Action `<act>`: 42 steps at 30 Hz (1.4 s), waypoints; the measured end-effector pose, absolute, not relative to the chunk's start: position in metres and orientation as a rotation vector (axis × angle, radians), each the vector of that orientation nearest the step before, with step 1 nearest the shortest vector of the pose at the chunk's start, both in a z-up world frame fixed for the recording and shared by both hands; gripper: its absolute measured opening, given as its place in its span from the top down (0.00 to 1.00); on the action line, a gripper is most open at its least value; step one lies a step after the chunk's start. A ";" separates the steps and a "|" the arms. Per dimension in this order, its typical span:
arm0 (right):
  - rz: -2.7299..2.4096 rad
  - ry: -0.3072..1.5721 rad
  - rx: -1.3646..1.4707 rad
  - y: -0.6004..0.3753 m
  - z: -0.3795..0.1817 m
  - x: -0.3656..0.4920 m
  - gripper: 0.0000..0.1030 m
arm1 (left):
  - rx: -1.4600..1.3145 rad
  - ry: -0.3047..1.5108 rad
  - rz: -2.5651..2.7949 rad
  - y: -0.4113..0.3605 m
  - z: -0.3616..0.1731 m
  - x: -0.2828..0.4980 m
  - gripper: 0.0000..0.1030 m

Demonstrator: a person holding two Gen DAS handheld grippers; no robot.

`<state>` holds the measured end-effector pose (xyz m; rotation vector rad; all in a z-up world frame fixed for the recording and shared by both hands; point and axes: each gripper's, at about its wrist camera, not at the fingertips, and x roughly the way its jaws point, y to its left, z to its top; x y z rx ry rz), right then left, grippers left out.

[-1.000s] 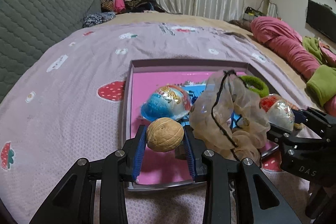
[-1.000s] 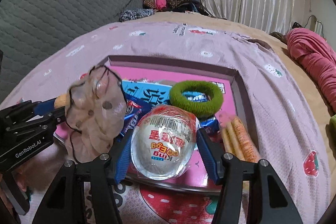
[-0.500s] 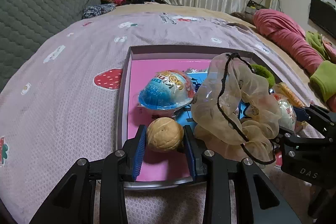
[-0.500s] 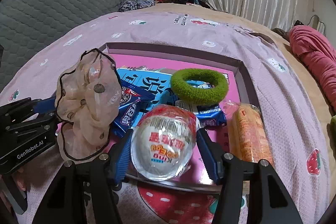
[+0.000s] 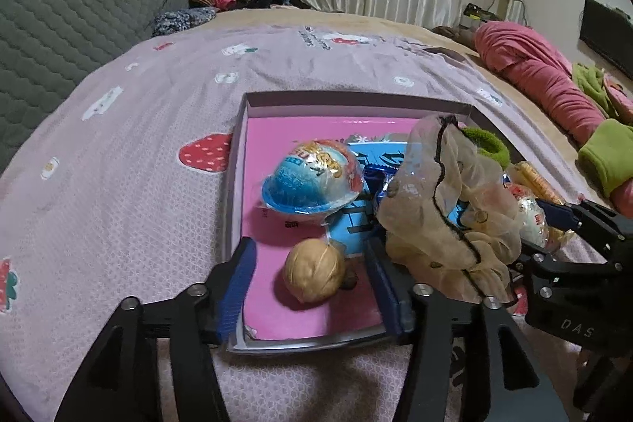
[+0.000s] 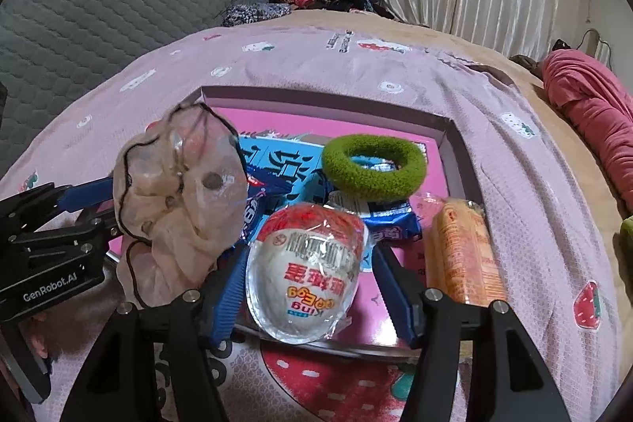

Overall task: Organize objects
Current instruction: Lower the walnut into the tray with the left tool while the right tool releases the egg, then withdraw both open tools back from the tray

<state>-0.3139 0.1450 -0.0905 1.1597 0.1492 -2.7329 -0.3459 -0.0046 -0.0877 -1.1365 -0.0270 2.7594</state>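
Observation:
A walnut [image 5: 314,275] lies on the pink floor of the shallow tray [image 5: 356,97], near its front edge. My left gripper [image 5: 308,252] straddles it with jaws opening; neither blue pad touches it. A sheer beige scrunchie [image 5: 447,208] is bunched against that gripper's right finger. In the right wrist view a red-and-white wrapped egg [image 6: 306,267] sits between the fingers of my right gripper [image 6: 308,256] at the tray's front rim. Those jaws are opening, and a thin gap shows at the right pad. A blue wrapped egg [image 5: 312,180] rests behind the walnut.
In the tray also lie a green hair tie [image 6: 372,165], blue snack packets [image 6: 277,161] and an orange stick packet [image 6: 463,252]. The tray sits on a lilac strawberry bedspread [image 5: 138,184]. A grey quilted headboard [image 5: 79,6] is left, rolled pink bedding [image 5: 534,74] right.
The left jaws have spread apart and let go of the walnut, which now lies on the tray floor. The right jaws have eased slightly around the egg.

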 end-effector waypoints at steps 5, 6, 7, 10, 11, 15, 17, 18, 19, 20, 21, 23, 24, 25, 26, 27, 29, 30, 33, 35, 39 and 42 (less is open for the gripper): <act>-2.746 0.146 1.137 0.146 -0.084 -0.310 0.35 | -1.134 -0.050 2.760 -0.010 -0.080 -0.342 0.36; -2.746 0.145 1.135 0.145 -0.083 -0.309 0.33 | -1.130 -0.057 2.761 -0.012 -0.078 -0.341 0.34; -2.753 0.145 1.130 0.146 -0.082 -0.308 0.32 | -1.126 -0.050 2.770 -0.012 -0.075 -0.340 0.29; -2.763 0.141 1.119 0.146 -0.078 -0.306 0.31 | -1.095 -0.049 2.782 -0.013 -0.065 -0.335 0.28; -2.769 0.140 1.112 0.146 -0.077 -0.305 0.31 | -1.084 -0.055 2.782 -0.013 -0.061 -0.333 0.28; -2.791 0.138 1.089 0.148 -0.071 -0.302 0.25 | -1.022 -0.043 2.802 -0.013 -0.047 -0.324 0.26; -2.799 0.144 1.083 0.149 -0.069 -0.302 0.23 | -1.005 -0.030 2.811 -0.012 -0.044 -0.323 0.25; -2.802 0.151 1.090 0.149 -0.069 -0.302 0.23 | -1.004 -0.015 2.828 -0.012 -0.043 -0.323 0.24; -2.805 0.159 1.095 0.149 -0.070 -0.302 0.23 | -1.005 -0.006 2.832 -0.012 -0.043 -0.322 0.24; -2.804 0.160 1.099 0.149 -0.071 -0.302 0.23 | -1.007 -0.010 2.830 -0.013 -0.044 -0.323 0.24; -2.804 0.158 1.102 0.150 -0.071 -0.303 0.23 | -1.007 -0.023 2.828 -0.014 -0.044 -0.323 0.24; -2.801 0.154 1.098 0.150 -0.071 -0.302 0.23 | -1.012 -0.018 2.826 -0.014 -0.044 -0.324 0.24; -2.805 0.156 1.095 0.150 -0.070 -0.302 0.23 | -1.006 -0.017 2.832 -0.014 -0.044 -0.323 0.24; -2.810 0.154 1.086 0.151 -0.069 -0.301 0.23 | -1.007 -0.017 2.833 -0.015 -0.043 -0.323 0.24; -2.810 0.150 1.083 0.151 -0.068 -0.301 0.23 | -1.010 -0.020 2.833 -0.015 -0.043 -0.324 0.24; -2.811 0.145 1.079 0.151 -0.067 -0.300 0.23 | -1.003 -0.030 2.834 -0.016 -0.042 -0.323 0.24; -2.818 0.137 1.064 0.152 -0.063 -0.298 0.23 | -0.996 -0.038 2.836 -0.017 -0.040 -0.322 0.22; -2.818 0.134 1.060 0.152 -0.062 -0.297 0.23 | -0.986 -0.037 2.841 -0.017 -0.038 -0.321 0.21; -2.834 0.102 1.021 0.155 -0.051 -0.290 0.21 | -0.968 -0.029 2.859 -0.016 -0.031 -0.317 0.19; -2.845 0.080 0.995 0.157 -0.042 -0.284 0.13 | -0.962 -0.032 2.865 -0.016 -0.027 -0.314 0.18; -2.847 0.050 0.951 0.158 -0.026 -0.272 0.11 | -0.943 -0.031 2.871 -0.015 -0.016 -0.302 0.17; -2.848 0.056 0.945 0.157 -0.016 -0.263 0.11 | -0.938 -0.022 2.880 -0.014 -0.009 -0.291 0.17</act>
